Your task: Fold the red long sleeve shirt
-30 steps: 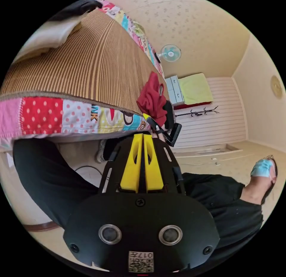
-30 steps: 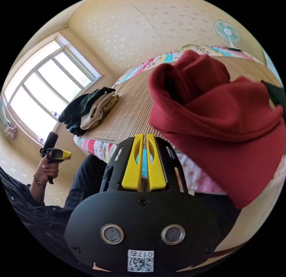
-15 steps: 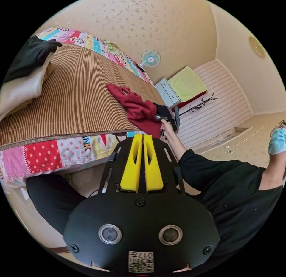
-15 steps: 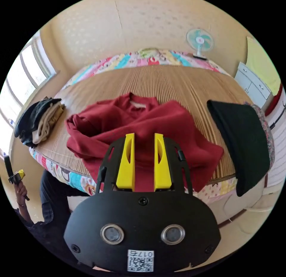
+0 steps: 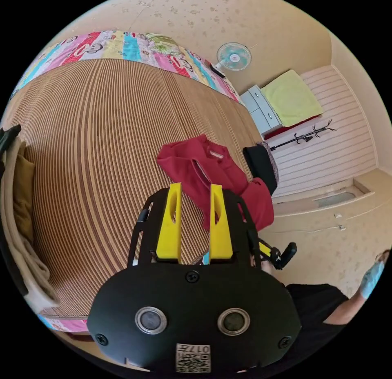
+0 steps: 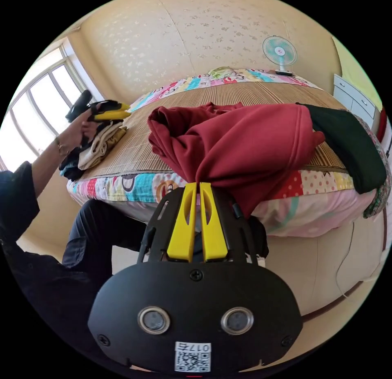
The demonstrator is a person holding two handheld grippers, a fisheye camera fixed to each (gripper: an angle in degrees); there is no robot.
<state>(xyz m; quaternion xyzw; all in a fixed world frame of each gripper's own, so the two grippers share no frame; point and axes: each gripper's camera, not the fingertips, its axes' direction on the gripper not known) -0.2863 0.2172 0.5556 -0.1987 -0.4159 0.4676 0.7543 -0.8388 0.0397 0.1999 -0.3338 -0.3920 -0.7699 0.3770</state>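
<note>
The red long sleeve shirt [image 5: 196,162] lies crumpled on the striped bamboo mat [image 5: 102,130] near the bed's edge, one part hanging over the side. My left gripper [image 5: 195,187] hovers above the mat just short of the shirt, jaws open with nothing between them. In the right gripper view the shirt [image 6: 245,146] bunches down to a pinch at my right gripper [image 6: 197,185], which is shut on its hanging edge below the mattress line. The left gripper [image 6: 122,107] shows there too, held in a hand over the mat's far side.
A black garment [image 6: 347,142] drapes over the bed corner beside the shirt. A stack of folded clothes [image 6: 98,146] sits on the mat's other end. A fan [image 6: 279,50] stands behind the bed, drawers [image 5: 259,109] against the wall. The person's legs are by the bed.
My left gripper rose over the bed and its jaws opened. My right gripper, open above the shirt half a second ago, dropped below the bed edge and shut on the shirt's edge.
</note>
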